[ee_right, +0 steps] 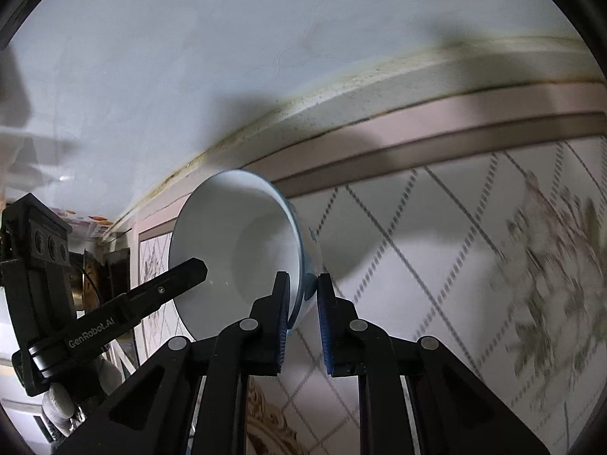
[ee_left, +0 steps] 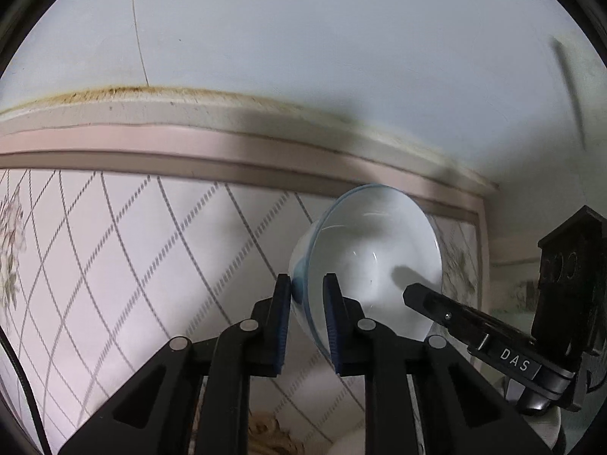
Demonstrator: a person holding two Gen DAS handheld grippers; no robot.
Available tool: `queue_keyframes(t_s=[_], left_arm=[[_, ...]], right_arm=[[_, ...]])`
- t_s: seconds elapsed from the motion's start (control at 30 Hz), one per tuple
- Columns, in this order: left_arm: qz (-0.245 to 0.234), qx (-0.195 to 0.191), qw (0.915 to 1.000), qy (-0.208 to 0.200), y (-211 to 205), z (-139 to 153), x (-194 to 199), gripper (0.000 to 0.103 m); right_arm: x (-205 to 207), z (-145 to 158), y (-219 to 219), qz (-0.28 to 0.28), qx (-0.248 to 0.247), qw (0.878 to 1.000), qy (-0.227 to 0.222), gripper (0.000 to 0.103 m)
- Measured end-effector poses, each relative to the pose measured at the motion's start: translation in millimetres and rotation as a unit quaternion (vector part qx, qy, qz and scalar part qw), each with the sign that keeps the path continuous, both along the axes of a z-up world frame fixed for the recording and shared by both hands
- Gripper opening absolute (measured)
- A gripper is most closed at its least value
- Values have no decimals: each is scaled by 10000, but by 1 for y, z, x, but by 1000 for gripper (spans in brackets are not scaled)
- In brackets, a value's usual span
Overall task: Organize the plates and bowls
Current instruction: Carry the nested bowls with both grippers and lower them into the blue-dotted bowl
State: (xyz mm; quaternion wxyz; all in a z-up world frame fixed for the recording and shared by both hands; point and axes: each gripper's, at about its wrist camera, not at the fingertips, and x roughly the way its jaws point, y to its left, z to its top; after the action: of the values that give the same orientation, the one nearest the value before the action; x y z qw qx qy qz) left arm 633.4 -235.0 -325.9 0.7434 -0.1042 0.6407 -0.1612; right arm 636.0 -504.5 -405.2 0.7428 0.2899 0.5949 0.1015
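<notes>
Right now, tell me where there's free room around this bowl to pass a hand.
Open air before the tiled wall, on either outer side of the bowl. Crowded at the bowl itself: left fingers and right fingers both clamp its rim. No set-down surface shows.

Diamond-patterned wall tiles (ee_left: 114, 235) with floral motifs – pink trim band (ee_left: 151, 148) above, white ceiling (ee_left: 303, 38) overhead

We're looking up at a pale ceiling (ee_left: 303, 30), grimy beige cornice (ee_left: 189, 110) w/ stains, plus diamond-pattern wall tiles (ee_left: 132, 246) below.
</notes>
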Motion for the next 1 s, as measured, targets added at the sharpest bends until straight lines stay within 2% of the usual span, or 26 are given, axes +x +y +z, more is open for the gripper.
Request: queue_keyframes(t_s=[0.4,0.6,0.77,1.0], left_arm=[[-747,-256,9963,-327,-25,63,-100,15],[-1003,-277,9937,-417,-49,74,-144,15],[-1111,-246,9926,-416,-49,77,-176,15],[-1093,-114,9936,-260,-44,58,-197,15]], right_arm=[[-128,58,-16,-189,-137,9996,-155,16],[-186,83,-28,-256,-232,9992,-192,16],[-222,83,-25,-215,-230,9995,-103,16],[-248,65,-21,-150,-92,9998,107,16]])
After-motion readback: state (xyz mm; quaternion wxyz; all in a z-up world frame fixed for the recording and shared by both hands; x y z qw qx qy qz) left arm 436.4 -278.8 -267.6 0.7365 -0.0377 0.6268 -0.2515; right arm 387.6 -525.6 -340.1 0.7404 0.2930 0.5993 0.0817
